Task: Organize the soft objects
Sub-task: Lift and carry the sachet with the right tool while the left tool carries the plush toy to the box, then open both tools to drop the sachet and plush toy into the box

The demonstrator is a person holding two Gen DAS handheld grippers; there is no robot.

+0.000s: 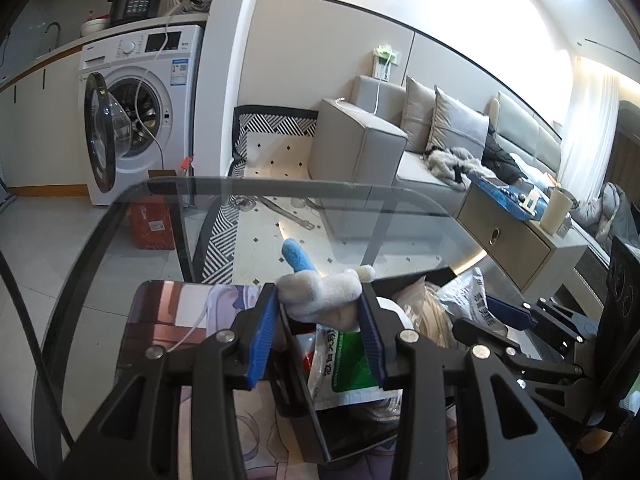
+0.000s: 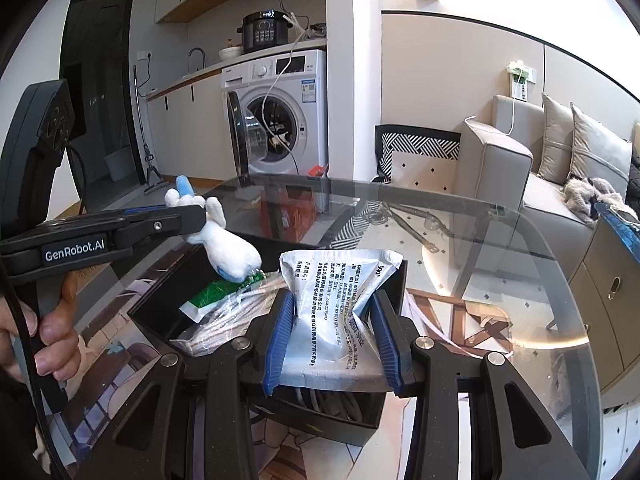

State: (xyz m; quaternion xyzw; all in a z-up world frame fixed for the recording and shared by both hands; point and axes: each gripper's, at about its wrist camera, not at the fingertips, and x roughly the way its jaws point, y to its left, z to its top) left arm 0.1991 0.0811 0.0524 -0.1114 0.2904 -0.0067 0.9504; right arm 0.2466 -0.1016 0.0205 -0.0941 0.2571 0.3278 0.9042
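- The glass desk [image 2: 500, 240] carries everything; a printed mat lies under its near part, and the room shows through the pane.
- A black box [image 2: 360, 426] sits on the desk, open at the top. It already contains a clear bag of pale cord [image 2: 224, 316] and a green-and-white packet [image 2: 216, 294].
- The right claw [image 2: 334, 332] pinches a white printed pouch [image 2: 340, 304] between its blue pads. The pouch stands crumpled over the box's near-right part, its lower edge at about rim level; I cannot tell whether it touches the contents.
- The left claw [image 1: 320, 312] is pressed onto a white plush toy [image 1: 320, 294] with a blue tip [image 1: 298, 258]. In the right wrist view the toy [image 2: 224, 246] hangs from that claw over the box's far-left corner. Its long axis runs slanted, blue tip up and away, heavy end down toward the green packet and either touching it or just above it.
- The deciding relation, as I judge it: both soft things already lie straight above the box opening, so each claw needs only to lower and spread. The toy is the nearer to resting, so the left hand [image 2: 44, 336] looks readier to let go. The risk is the toy's upper part tipping over the far wall, as it sits close to that rim.
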